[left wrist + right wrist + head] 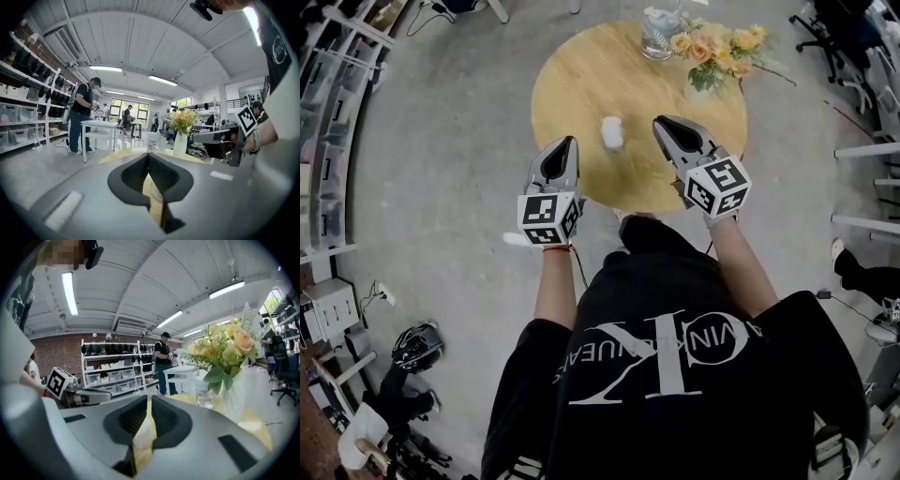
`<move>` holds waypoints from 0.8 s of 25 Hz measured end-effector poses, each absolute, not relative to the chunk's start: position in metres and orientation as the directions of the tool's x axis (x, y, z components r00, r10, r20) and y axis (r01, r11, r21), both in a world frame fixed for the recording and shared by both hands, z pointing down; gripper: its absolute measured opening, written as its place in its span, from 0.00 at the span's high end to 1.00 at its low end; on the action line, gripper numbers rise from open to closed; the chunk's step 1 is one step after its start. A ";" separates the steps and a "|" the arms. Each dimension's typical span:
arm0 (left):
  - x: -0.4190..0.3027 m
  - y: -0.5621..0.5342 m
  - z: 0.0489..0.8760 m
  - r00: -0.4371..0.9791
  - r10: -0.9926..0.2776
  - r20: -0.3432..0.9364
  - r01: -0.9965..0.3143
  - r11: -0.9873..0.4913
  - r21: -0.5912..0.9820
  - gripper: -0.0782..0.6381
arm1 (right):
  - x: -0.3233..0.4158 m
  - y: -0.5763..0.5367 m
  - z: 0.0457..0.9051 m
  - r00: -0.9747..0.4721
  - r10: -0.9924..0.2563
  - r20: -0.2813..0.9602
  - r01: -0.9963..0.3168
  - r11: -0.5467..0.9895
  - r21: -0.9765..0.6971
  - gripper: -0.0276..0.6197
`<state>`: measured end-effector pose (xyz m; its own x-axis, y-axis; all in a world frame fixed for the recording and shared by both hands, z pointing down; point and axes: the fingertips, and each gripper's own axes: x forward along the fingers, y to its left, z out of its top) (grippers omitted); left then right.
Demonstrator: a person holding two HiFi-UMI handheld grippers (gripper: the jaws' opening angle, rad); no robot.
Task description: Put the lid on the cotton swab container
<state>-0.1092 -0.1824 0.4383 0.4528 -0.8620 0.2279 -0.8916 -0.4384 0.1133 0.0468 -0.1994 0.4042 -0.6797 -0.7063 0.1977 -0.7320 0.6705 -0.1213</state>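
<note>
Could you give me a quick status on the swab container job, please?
Left hand-held gripper shut, empty; right hand-held gripper likewise. Cotton swab container on table between them, untouched. Nothing in the way.

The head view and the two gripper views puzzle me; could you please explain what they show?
A person holds a two-jaw tool in each hand: the left gripper and the right gripper. The head view looks down from a camera on the person's head; each gripper view looks along that gripper's own jaws. On the round wooden table stand a small white container, a glass jar and a vase of flowers. Both grippers are closed and hold nothing.
</note>
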 end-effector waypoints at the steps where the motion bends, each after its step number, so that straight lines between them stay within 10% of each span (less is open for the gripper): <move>1: -0.110 -0.184 0.434 0.453 -0.864 0.220 -0.892 -0.439 0.110 0.87 | 0.048 -0.199 0.401 -0.677 -0.711 0.190 -0.735 0.668 -0.119 0.90; 20: -0.127 -0.193 0.367 0.387 -0.918 0.091 -0.922 -0.381 0.070 0.87 | 0.067 -0.201 0.339 -0.659 -0.750 0.061 -0.752 0.655 -0.066 0.90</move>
<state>-0.1274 -0.1934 0.3670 0.3866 -0.9177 0.0912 -0.9218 -0.3814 0.0698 0.0672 -0.2008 0.3390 -0.6586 -0.7501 0.0606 -0.7524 0.6554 -0.0655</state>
